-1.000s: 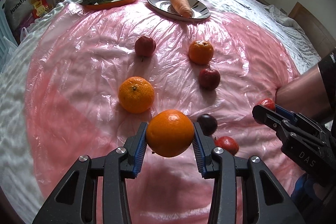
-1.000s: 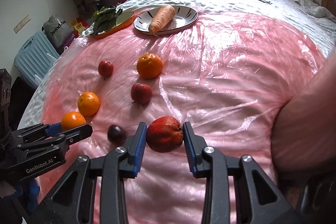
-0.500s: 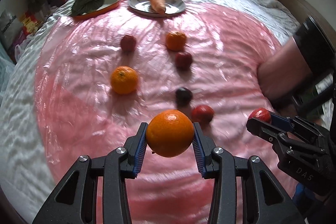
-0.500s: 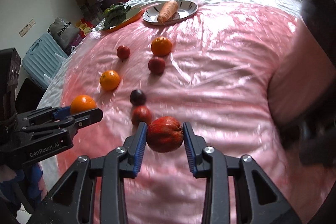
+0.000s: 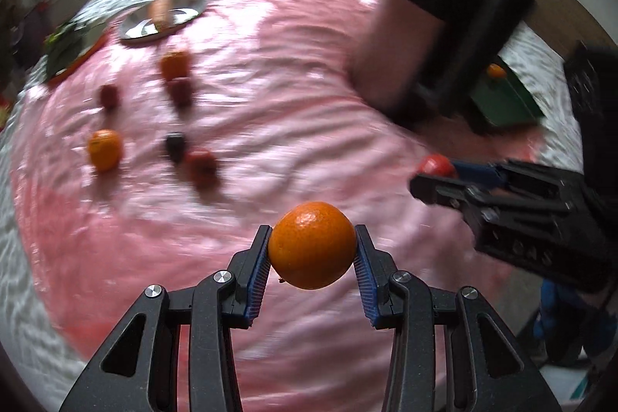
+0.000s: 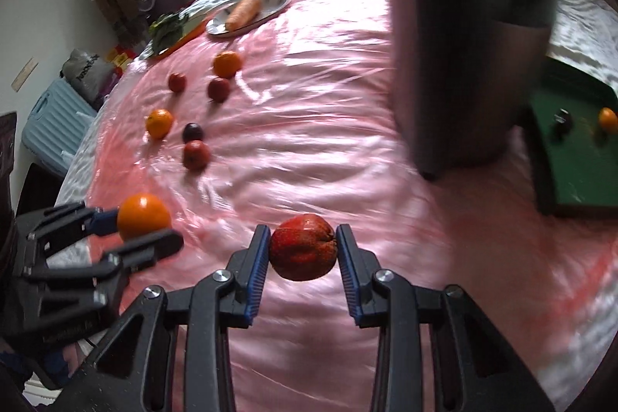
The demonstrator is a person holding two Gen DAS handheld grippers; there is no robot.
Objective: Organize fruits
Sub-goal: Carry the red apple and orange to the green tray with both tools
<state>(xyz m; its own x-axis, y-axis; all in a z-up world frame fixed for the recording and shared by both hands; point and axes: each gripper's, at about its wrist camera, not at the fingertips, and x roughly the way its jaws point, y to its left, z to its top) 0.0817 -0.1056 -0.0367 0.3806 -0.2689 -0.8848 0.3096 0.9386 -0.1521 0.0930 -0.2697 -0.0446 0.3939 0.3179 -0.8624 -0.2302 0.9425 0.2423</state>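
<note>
Fingers [image 5: 259, 259] of both angled-down grippers clamp fruit, left an orange [image 5: 312, 244], right a red apple [image 6: 302, 246]; only the right view shows a dark plum on the green tray [image 6: 571, 176] beyond them.

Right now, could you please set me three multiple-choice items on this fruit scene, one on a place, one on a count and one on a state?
1. Where does the carrot lie?
A. on the silver plate
B. in the green tray
C. on the pink sheet

2. How many oranges rest loose on the pink sheet?
A. two
B. four
C. none

3. What is the state of the right gripper?
A. open and empty
B. shut on the red apple
C. shut on an orange

Answers:
1. A, the carrot rests across the plate at the far edge.
2. A, one orange sits near the plate and another nearer; a third is in the left gripper and a fourth in the tray.
3. B, both blue pads press the apple's sides above the sheet.
</note>
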